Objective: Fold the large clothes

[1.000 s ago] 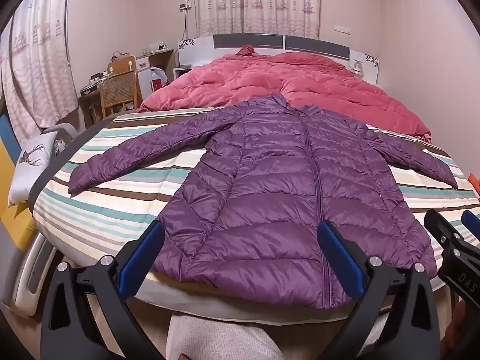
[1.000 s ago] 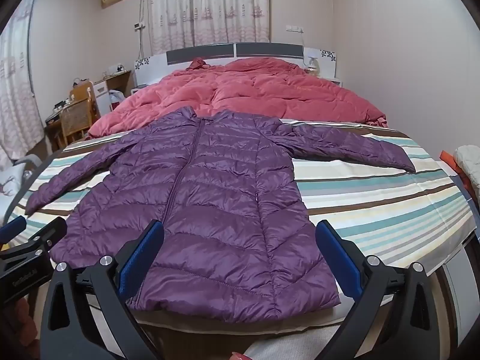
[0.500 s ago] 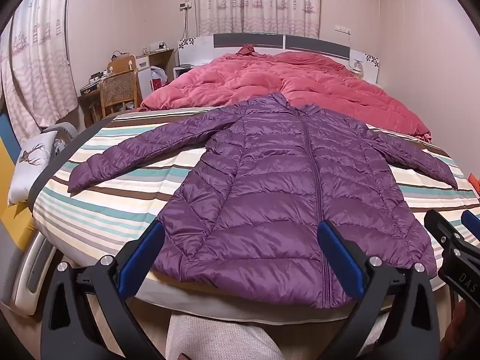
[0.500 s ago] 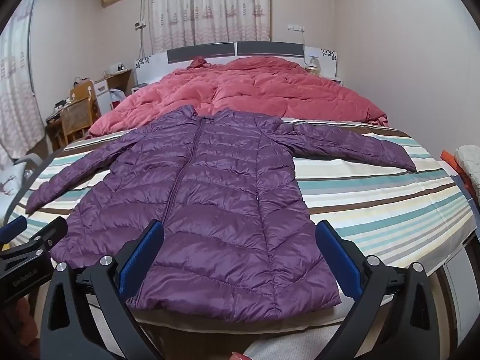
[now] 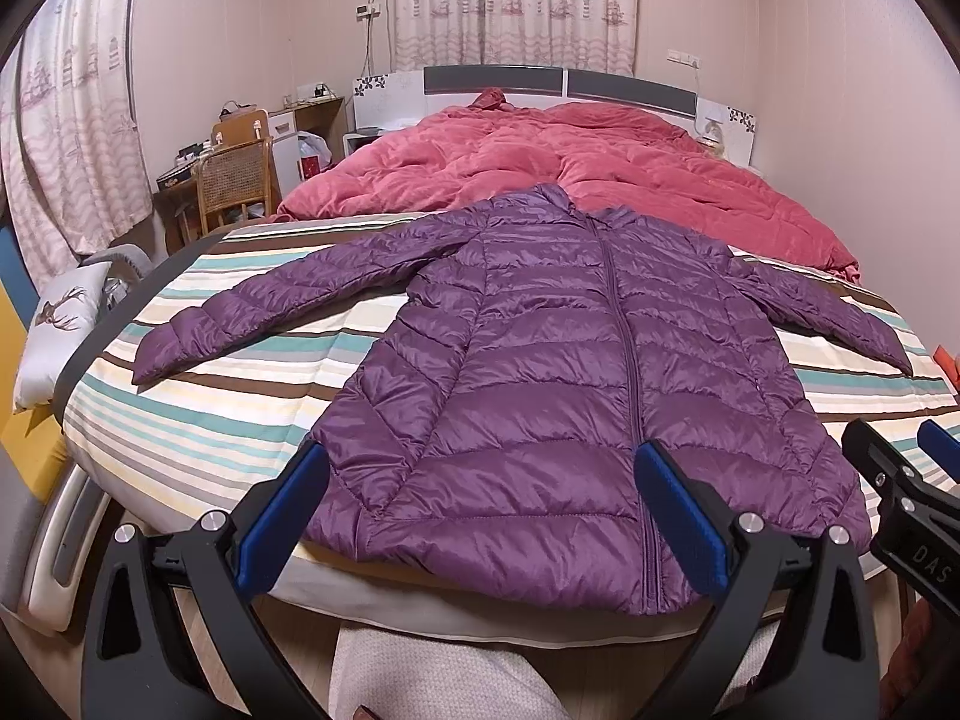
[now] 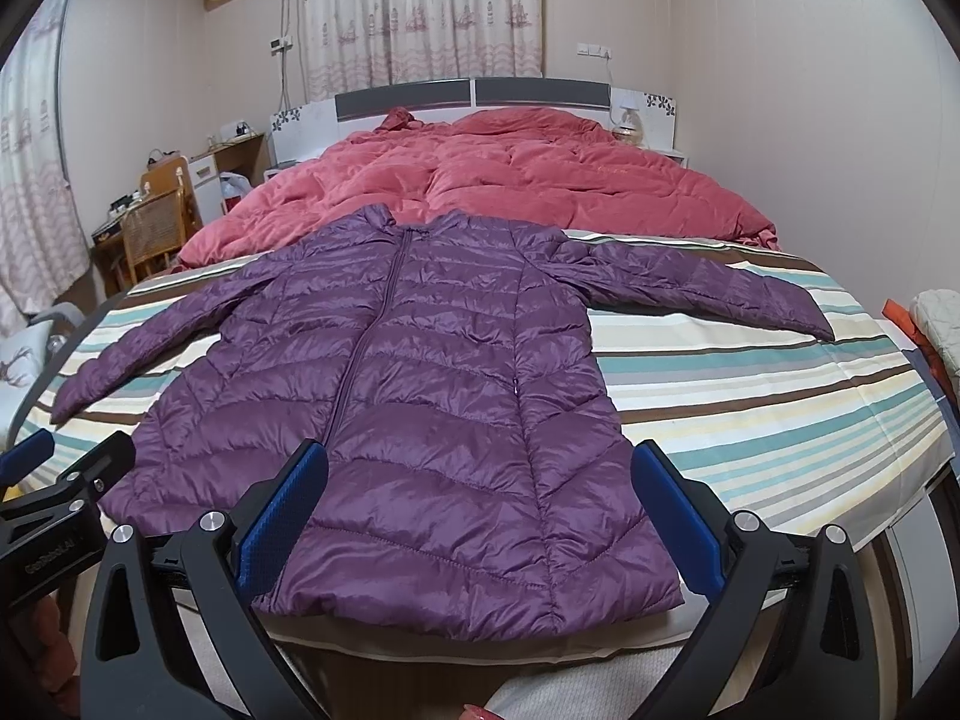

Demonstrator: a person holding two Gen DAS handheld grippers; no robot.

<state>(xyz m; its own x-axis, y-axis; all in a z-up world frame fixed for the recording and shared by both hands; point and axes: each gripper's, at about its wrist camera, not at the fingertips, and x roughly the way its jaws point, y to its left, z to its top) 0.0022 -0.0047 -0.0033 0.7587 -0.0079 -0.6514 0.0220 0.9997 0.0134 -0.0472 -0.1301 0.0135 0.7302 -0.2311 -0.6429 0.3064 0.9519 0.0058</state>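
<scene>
A long purple puffer jacket (image 5: 558,384) lies flat and zipped on the striped bed sheet (image 5: 198,414), hem toward me, both sleeves spread out to the sides. It also shows in the right wrist view (image 6: 444,396). My left gripper (image 5: 480,480) is open and empty, held before the foot of the bed near the hem's left half. My right gripper (image 6: 474,480) is open and empty, near the hem's right half. Each gripper shows at the edge of the other's view.
A crumpled red duvet (image 5: 558,162) covers the far half of the bed below the headboard (image 5: 498,81). A wicker chair (image 5: 231,183) and desk stand at the left wall. A deer-print cushion (image 5: 57,324) lies left of the bed. My knee is below the grippers.
</scene>
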